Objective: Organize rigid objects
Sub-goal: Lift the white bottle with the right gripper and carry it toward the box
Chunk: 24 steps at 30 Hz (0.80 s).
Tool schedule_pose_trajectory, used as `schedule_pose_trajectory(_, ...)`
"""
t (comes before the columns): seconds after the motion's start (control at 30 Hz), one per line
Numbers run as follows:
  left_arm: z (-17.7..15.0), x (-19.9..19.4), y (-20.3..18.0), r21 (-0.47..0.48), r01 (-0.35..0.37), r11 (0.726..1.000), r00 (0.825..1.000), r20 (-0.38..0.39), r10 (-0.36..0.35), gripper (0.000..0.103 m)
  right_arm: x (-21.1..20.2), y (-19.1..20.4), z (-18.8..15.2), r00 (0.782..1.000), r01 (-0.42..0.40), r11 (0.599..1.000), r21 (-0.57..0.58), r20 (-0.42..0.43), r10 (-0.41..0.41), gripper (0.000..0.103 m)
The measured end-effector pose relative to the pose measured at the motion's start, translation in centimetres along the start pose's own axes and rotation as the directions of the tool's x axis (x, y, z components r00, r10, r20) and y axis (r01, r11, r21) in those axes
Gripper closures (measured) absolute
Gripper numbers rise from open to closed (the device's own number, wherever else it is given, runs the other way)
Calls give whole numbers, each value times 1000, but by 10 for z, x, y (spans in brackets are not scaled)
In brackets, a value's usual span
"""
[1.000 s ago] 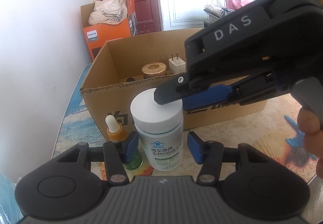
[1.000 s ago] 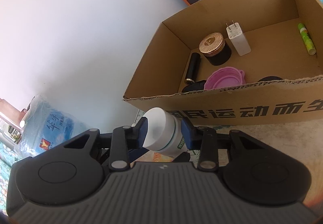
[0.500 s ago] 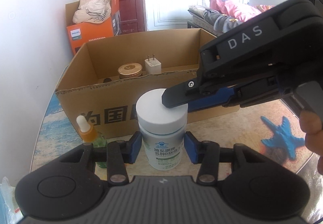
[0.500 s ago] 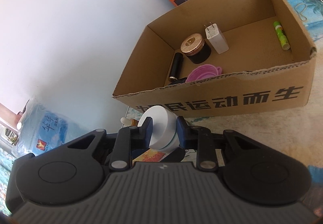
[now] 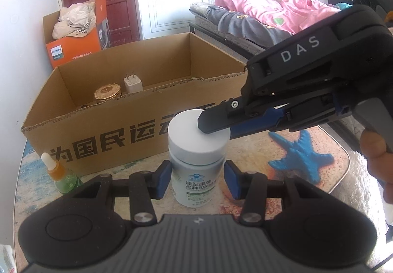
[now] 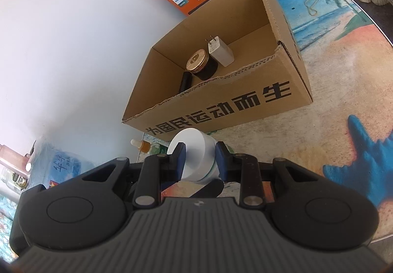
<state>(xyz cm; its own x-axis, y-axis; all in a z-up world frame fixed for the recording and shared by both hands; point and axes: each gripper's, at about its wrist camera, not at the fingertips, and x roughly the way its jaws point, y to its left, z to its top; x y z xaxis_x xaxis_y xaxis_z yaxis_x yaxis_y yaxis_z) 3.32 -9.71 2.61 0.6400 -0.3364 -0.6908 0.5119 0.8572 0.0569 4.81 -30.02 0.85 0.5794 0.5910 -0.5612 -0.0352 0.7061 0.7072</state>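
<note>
- we see the bottle (image 5: 196,165) upright on the table (image 5: 245,150), just before the box (image 5: 103,130).
- our right gripper (image 6: 199,158) clamps its white cap (image 6: 194,150).
- our left gripper (image 5: 196,178) brackets the body, pads (image 5: 163,178) apart (contact unclear).
- a dropper (image 5: 61,174) stands left.

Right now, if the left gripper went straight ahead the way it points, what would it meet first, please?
The white pill bottle, standing between the left gripper's open fingers, apparently untouched. Behind it is the cardboard box.
</note>
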Motion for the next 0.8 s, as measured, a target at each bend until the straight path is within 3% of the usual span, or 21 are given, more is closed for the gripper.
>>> schedule_pose_trajectory(0.5,3,12,1,7,-7,1000,999,-39,7,47,5,2,4,1000,0,1000,-16,-12,0,75)
schedule_pose_trajectory(0.8,3,24,-1,19,-9,1000,998,-54,10,44,12,6,6,1000,19,999,-46,-21,-20,63)
